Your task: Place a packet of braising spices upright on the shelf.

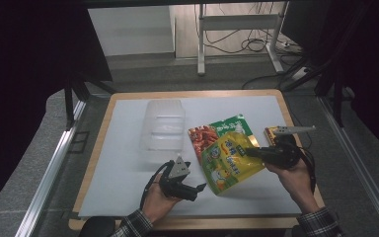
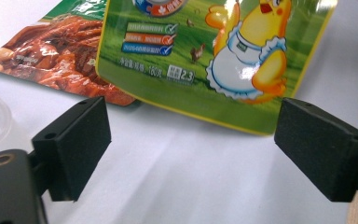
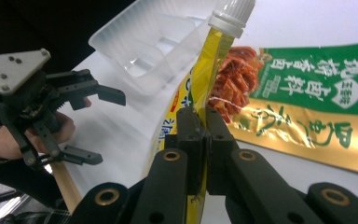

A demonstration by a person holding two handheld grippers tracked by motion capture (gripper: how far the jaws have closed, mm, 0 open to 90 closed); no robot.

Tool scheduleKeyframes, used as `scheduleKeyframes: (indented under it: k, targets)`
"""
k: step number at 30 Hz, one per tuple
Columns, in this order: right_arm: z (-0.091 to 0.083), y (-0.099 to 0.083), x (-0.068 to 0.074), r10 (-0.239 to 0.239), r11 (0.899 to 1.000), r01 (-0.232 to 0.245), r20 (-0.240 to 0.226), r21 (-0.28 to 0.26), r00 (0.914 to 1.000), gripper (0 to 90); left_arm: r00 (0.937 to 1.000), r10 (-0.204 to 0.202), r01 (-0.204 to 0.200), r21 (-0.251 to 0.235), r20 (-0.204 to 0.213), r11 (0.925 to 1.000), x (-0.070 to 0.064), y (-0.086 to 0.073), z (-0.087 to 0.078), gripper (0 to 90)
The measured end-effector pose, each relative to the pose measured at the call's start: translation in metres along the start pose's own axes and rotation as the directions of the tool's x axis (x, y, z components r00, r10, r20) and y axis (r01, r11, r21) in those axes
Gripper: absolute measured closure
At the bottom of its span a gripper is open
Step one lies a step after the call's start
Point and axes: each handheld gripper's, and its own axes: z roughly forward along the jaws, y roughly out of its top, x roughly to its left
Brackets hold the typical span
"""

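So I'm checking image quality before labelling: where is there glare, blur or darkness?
High view: dark at both upper corners, the clear tray washed out against the white table. Left gripper view: glare streaks on the yellow pouch, near jaws soft. Right gripper view: pouch and cap fairly sharp, the green packet blurred, top left black.

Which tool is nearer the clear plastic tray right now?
Left. The left tool sits open just below the clear plastic tray; the right tool is farther right, clamping the yellow spouted pouch.
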Motion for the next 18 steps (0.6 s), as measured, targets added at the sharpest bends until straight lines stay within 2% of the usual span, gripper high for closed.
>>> scheduleKeyframes:
  k: [8,11,15,16,18]
  targets:
    - [-0.003,0.023,0.014,-0.056,0.998,0.056,-0.017,0.000,0.9983,87.2,0.9998,-0.019,0.019,-0.011,-0.006,0.9998,-0.001,-0.005,-0.009,6.5]
    - [-0.004,0.030,0.018,-0.084,0.996,0.084,-0.014,-0.003,0.9963,87.2,0.9999,-0.009,0.009,0.000,-0.011,1.0000,-0.001,-0.007,-0.010,6.2]
    - [-0.004,0.036,0.023,-0.111,0.994,0.111,0.008,0.002,0.9938,87.3,0.9999,-0.012,0.012,-0.007,-0.012,0.9999,-0.002,-0.007,-0.013,5.5]
    - [-0.004,0.039,0.025,-0.136,0.991,0.136,0.025,0.009,0.9904,87.3,0.9998,-0.010,0.010,-0.013,-0.019,0.9999,-0.002,-0.008,-0.015,5.3]
    - [-0.004,0.042,0.025,-0.150,0.989,0.149,0.037,0.014,0.9880,87.3,0.9996,-0.007,0.007,-0.012,-0.026,0.9999,-0.003,-0.010,-0.017,4.8]
